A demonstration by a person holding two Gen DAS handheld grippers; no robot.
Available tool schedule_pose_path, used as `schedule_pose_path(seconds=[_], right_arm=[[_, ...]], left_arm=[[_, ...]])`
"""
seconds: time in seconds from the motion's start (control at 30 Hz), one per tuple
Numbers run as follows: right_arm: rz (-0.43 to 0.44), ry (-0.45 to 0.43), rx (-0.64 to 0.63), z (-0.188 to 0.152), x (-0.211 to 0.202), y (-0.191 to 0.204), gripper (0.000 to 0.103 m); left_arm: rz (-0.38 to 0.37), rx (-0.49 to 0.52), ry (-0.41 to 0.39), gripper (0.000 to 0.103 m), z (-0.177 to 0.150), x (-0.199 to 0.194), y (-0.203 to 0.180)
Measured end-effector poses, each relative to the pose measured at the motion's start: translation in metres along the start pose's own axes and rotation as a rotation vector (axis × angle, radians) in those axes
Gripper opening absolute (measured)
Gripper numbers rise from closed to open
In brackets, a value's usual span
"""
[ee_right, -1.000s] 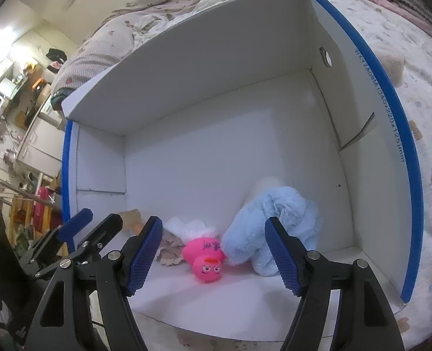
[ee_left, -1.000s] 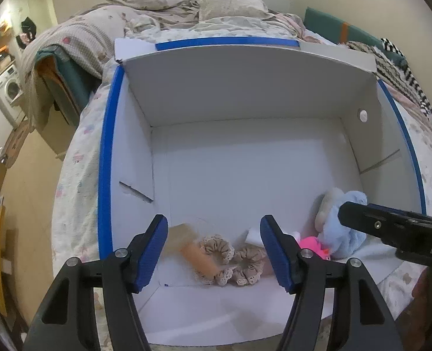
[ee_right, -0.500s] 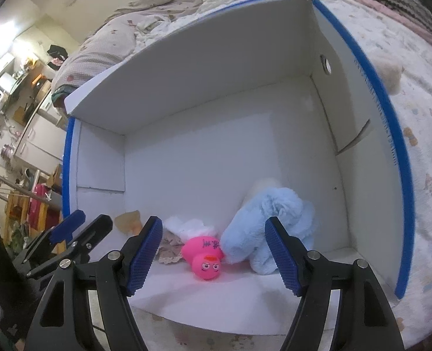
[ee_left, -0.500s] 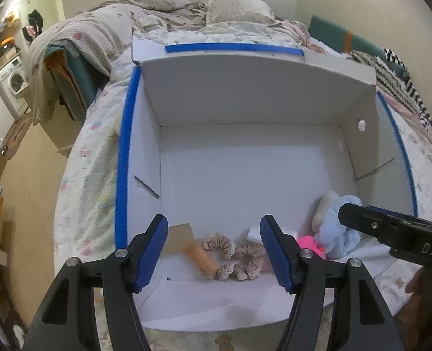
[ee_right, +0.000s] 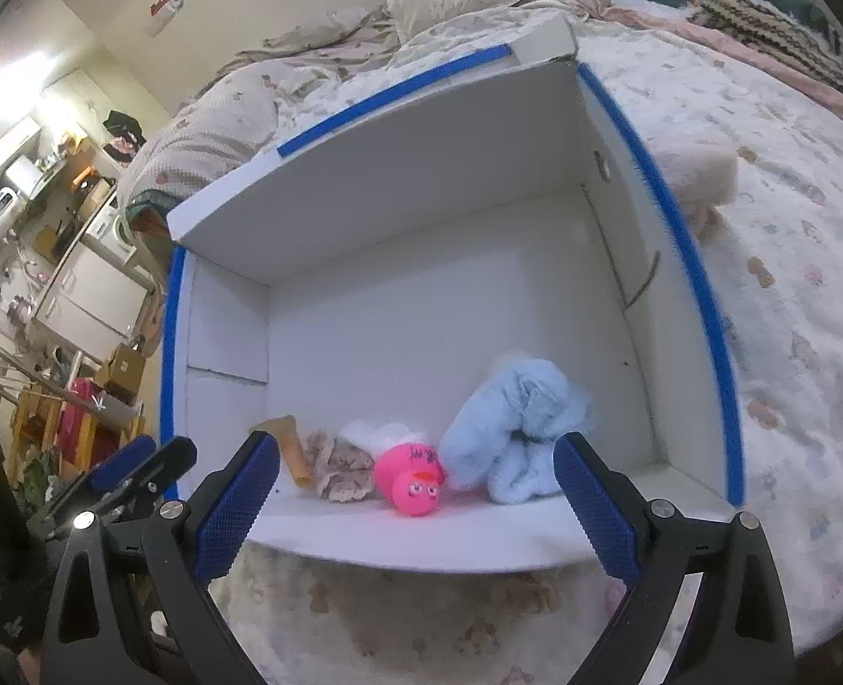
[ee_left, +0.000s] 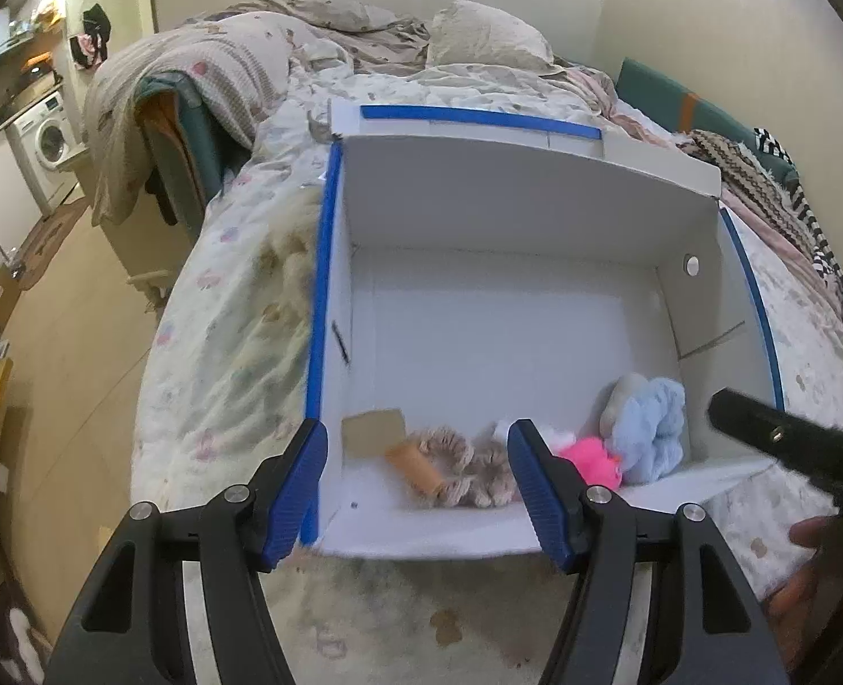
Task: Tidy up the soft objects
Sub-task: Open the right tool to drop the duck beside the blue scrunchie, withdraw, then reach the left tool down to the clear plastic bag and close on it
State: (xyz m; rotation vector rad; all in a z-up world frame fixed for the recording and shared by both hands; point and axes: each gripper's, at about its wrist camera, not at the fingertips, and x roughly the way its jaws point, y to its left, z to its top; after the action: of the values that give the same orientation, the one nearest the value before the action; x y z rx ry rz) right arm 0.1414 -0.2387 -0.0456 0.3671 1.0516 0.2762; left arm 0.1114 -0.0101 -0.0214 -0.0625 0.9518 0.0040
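A white cardboard box (ee_left: 478,200) with blue tape on its rims sits on the bed; it also shows in the right wrist view (ee_right: 398,194). Along its near wall lie a light blue plush (ee_right: 512,428), a pink toy with a face (ee_right: 412,479), beige lace scrunchies (ee_left: 467,465) and a tan roll (ee_left: 415,465). My left gripper (ee_left: 418,491) is open and empty, just outside the box's near edge. My right gripper (ee_right: 415,508) is open and empty, also outside the near edge. The right gripper's finger (ee_left: 792,445) shows in the left wrist view.
The bed has a floral quilt (ee_left: 233,308), with rumpled blankets and a pillow (ee_left: 484,40) behind the box. A cream plush object (ee_right: 701,171) lies on the quilt right of the box. The floor and a washing machine (ee_left: 44,142) are at the left.
Both grippers have pulled back and up from the box, so its near edge and the quilt in front now show. The objects in the box have not moved.
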Motion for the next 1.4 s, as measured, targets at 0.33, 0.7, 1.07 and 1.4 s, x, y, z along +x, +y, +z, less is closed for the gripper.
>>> schedule_pose_path(seconds=[0.33,0.7,1.07,1.4], right_arm=[[-0.005,-0.014,0.008,-0.024,-0.03,-0.012,0.103],[-0.009,0.11,0.0,-0.053,-0.015,-0.023,0.103],[-0.142,0.283,0.04,-0.059,0.051,-0.04,0.08],[-0.166,0.397,0.002,-0.067,0.089,-0.036,0.034]], left_arm=[[0.039,-0.06,0.018,0.063,-0.033,-0.02,0.022],[0.064,-0.1,0.053,0.063,-0.051,-0.02,0.049],[0.08,-0.085,0.115,0.063,-0.064,0.0,0.06],[0.071,-0.104,0.16,0.063,-0.066,0.016,0.065]])
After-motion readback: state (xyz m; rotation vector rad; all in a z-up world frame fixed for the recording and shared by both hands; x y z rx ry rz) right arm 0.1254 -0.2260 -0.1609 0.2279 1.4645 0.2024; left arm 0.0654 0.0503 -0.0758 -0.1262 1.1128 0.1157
